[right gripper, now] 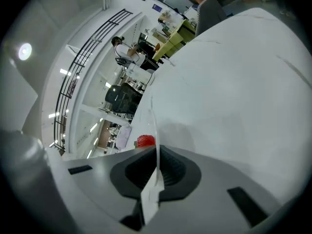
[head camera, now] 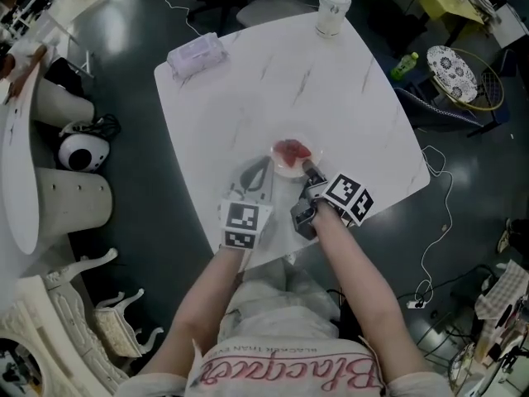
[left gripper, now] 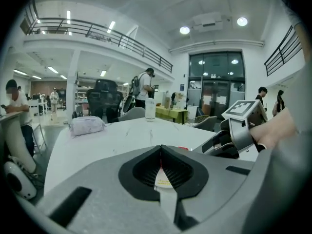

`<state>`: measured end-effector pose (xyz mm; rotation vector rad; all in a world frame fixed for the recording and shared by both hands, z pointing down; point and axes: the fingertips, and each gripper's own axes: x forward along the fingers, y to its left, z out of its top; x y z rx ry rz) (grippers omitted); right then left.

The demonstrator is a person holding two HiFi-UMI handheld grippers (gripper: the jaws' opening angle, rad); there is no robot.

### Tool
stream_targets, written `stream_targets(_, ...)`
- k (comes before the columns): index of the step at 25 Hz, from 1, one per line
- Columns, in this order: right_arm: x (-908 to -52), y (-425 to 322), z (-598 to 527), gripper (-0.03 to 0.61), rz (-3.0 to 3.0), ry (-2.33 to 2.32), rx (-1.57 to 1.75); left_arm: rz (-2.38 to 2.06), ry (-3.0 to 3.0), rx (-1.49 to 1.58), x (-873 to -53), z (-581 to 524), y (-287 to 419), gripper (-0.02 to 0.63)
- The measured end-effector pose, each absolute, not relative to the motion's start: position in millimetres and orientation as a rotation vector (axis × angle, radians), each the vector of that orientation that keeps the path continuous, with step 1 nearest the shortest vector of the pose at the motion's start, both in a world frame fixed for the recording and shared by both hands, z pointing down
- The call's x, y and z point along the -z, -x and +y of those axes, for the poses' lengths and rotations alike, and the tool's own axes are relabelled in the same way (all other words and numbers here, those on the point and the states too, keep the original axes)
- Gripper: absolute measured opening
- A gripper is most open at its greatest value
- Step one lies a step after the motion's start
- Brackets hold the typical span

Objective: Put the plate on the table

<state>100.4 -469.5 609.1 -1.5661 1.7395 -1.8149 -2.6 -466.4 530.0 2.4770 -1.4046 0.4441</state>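
Fingers [right gripper: 178, 172] of the right gripper [head camera: 307, 174] are clenched on the near rim of the plate [head camera: 285, 169], which runs edge-on between them. The plate, with a red piece of food [head camera: 291, 150] on it, reaches away to the far side, over the middle of the tabletop [head camera: 248, 98]. Whether it touches yet I cannot tell. The left gripper [left gripper: 161, 152] is pressed together on nothing, just left of the plate. What remains is probably a short drop, then letting go.
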Motion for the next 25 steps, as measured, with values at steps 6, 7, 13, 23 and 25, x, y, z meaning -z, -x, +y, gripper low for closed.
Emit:
stream_targets(6,-620,-101,-486,0.012,1.890,1.750,1.719,-1.404,-2.443,-0.433,-541,-477,12,0.005)
stream_targets(7,-620,-102,-488,0.012,1.937,1.802,1.685,-1.396,-2.445,-0.441,-543,-477,12,0.005)
stream_targets(13,-621,-108,-500,0.063,2.130,2.080,1.474,-1.361,-2.448,-0.455,-551,-479,12,0.005)
stream_targets(23,-632,-123,-509,0.124,2.351,2.398,1.216,-1.314,-2.457,-0.437,-553,-488,12,0.005)
stream_targets(25,-632,-123,-508,0.129,2.411,2.446,1.130,-1.310,-2.454,-0.439,-555,-487,12,0.005)
